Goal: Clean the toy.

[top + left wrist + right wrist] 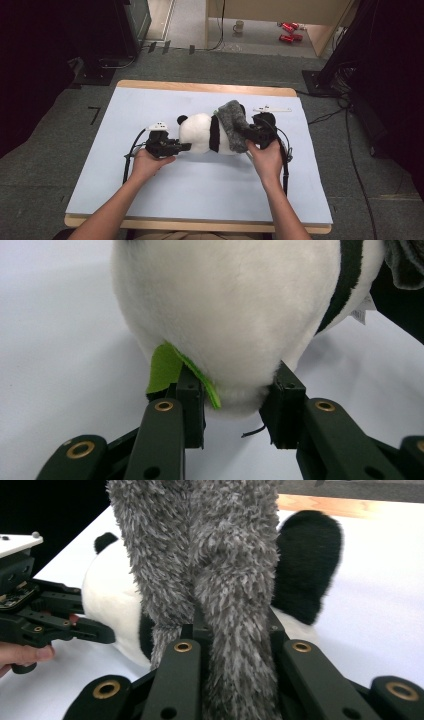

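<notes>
With the left gripper (234, 405) pinching the panda (202, 132) steady, the right gripper (231, 630) — clamped on the grey scarf (234, 125) — should pull evenly, not jerk.

A dark "7" is marked on the grey floor (45, 165) left of the table (200, 200).
</notes>
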### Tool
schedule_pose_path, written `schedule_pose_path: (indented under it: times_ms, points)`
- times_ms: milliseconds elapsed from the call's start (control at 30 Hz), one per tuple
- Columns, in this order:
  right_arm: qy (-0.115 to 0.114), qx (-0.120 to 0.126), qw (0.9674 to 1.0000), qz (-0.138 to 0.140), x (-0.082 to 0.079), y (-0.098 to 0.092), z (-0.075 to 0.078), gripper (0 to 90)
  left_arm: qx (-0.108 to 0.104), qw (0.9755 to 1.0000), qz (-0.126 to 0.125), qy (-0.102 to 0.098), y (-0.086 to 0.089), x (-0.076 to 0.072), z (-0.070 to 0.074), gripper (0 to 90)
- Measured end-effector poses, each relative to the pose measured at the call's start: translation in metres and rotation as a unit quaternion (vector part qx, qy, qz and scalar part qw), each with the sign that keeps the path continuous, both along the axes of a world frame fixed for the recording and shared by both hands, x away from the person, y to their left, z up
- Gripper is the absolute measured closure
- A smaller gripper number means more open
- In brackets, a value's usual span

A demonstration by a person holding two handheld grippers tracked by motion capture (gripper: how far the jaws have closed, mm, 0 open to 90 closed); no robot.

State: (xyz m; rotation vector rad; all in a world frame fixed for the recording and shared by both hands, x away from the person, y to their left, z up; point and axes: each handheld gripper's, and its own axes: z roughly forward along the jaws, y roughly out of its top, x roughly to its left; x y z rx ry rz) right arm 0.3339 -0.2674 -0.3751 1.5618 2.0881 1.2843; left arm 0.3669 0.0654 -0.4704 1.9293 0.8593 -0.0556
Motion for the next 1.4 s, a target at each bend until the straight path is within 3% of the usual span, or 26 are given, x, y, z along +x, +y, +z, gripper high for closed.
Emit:
schedule_pose_path:
  times_ms: [400,533,633,700,967,1133,1400]
  points:
    - [0.004,0.003,0.9994,-0.034,0.001,-0.022,-0.004,77.9,0.007,0.9999,-0.004,0.007,0.0,0.004,0.003,66.1]
    - [0.003,-0.012,0.9987,-0.05,0.001,-0.03,-0.005,78.0,0.01,0.9999,-0.004,0.008,0.0,0.004,0.002,66.1]
    - [0.016,0.015,0.9987,-0.046,0.002,-0.037,-0.004,77.9,0.01,0.9999,-0.003,0.009,0.0,0.004,0.002,66.1]
    - [0.012,0.032,0.9986,-0.041,0.001,-0.038,0.002,78.0,0.008,0.9999,-0.001,0.012,0.0,0.004,0.002,66.1]
    - [-0.023,0.032,0.9992,0.011,-0.007,-0.003,0.027,77.9,0.014,0.9999,0.001,0.009,-0.002,0.0,0.004,65.8]
    - [-0.016,0.016,0.9984,0.052,-0.004,0.031,0.022,77.9,0.015,0.9999,0.002,0.008,-0.003,-0.002,0.005,65.6]
    - [0.001,0.007,0.9954,0.095,0.003,0.067,0.007,77.7,0.014,0.9999,0.01,-0.003,-0.004,-0.007,0.004,65.5]
